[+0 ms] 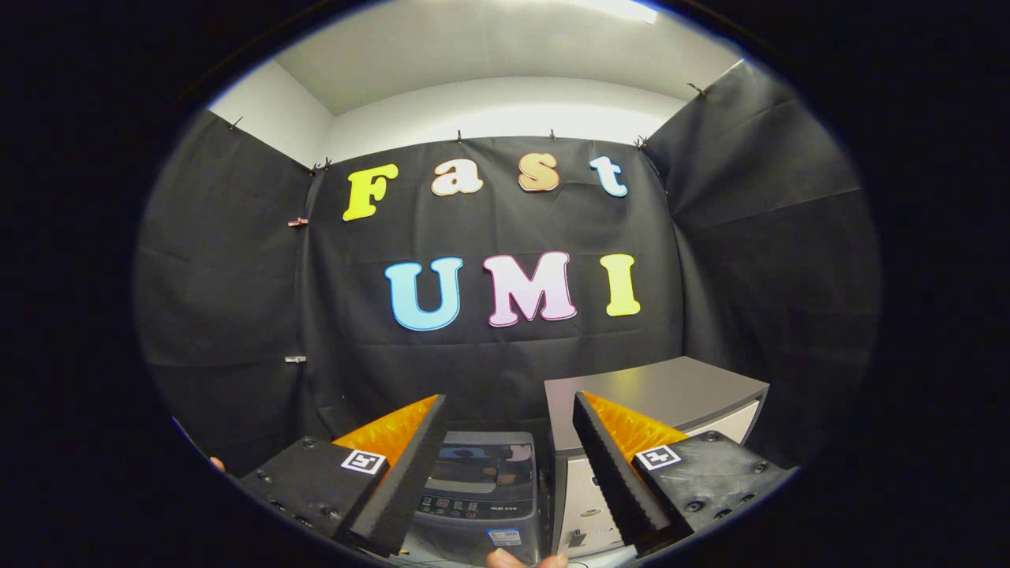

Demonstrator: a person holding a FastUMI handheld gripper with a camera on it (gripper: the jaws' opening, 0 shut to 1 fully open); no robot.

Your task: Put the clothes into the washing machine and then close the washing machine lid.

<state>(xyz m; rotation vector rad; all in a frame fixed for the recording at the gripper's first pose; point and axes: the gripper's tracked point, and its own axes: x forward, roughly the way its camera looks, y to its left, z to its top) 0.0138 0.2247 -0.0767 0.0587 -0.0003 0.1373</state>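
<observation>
A small grey washing machine point(481, 481) stands against the booth's back wall, seen from above between my two fingers, and its dark lid with a window lies flat on top. My gripper point(509, 410) hangs well above and in front of it, open, with nothing between the fingers. No clothes can be made out. The machine's control panel faces me, below the lid.
A grey-topped cabinet point(655, 394) with a pale front stands right beside the washing machine, partly behind my right finger. Black cloth walls close the booth on three sides. A person's fingertips point(525, 560) show low down between my fingers.
</observation>
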